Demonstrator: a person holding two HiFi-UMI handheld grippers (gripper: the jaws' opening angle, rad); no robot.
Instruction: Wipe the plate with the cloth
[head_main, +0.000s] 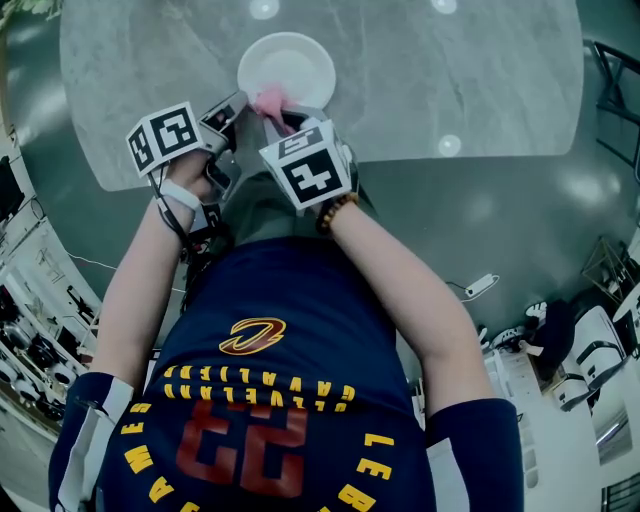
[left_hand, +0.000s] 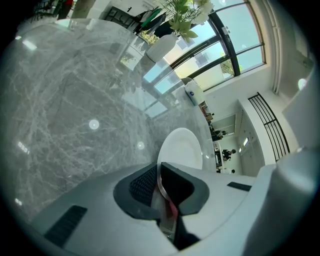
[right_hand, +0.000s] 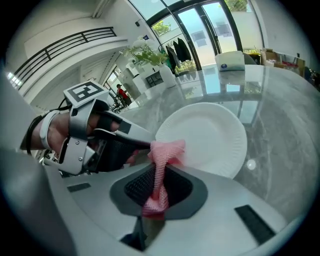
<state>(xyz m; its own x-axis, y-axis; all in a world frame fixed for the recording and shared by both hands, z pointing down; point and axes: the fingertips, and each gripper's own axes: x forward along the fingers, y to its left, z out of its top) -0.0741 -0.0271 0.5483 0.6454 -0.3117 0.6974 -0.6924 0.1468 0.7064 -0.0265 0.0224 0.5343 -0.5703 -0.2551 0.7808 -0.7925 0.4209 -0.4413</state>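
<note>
A white plate lies on the grey marble table, close to its near edge. My left gripper comes in from the left and is shut on the plate's near rim; in the left gripper view the plate runs straight out of the closed left gripper. My right gripper is shut on a pink mesh cloth. In the right gripper view the cloth sticks out of the right gripper, bunched over the plate's near-left edge, beside the left gripper.
A potted plant in a white pot and a white bottle stand at the table's far side, with a white box there too. The table's near edge runs just behind my grippers. Shoes and a cable lie on the floor at right.
</note>
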